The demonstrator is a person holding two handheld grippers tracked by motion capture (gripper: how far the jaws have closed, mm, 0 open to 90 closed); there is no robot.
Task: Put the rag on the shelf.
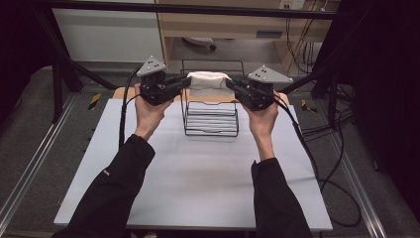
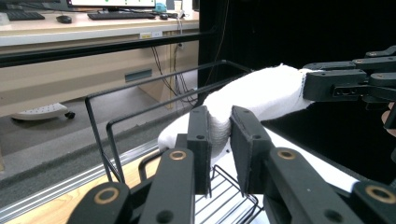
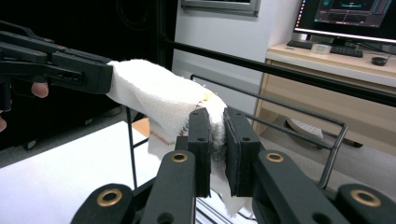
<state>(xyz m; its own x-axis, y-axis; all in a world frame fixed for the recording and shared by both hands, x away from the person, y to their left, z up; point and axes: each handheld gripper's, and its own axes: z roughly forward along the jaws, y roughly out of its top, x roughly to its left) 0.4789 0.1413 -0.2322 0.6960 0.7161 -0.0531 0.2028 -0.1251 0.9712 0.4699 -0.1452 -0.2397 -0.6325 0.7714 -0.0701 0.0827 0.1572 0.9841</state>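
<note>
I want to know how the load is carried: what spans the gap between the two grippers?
A white cloth stretches between the left gripper and right gripper, above the wire rack, as the high view shows.

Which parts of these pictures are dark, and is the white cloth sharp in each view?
High view: both side edges are nearly black, the white cloth small and soft. Left gripper view: black backdrop on the right, weave clear. Right gripper view: dark upper left, threads sharp.

A white counter (image 1: 198, 178); behind it a wooden desk (image 2: 70, 70) with keyboard (image 2: 121, 15), mouse (image 2: 63, 19) and monitor (image 3: 355, 16)
</note>
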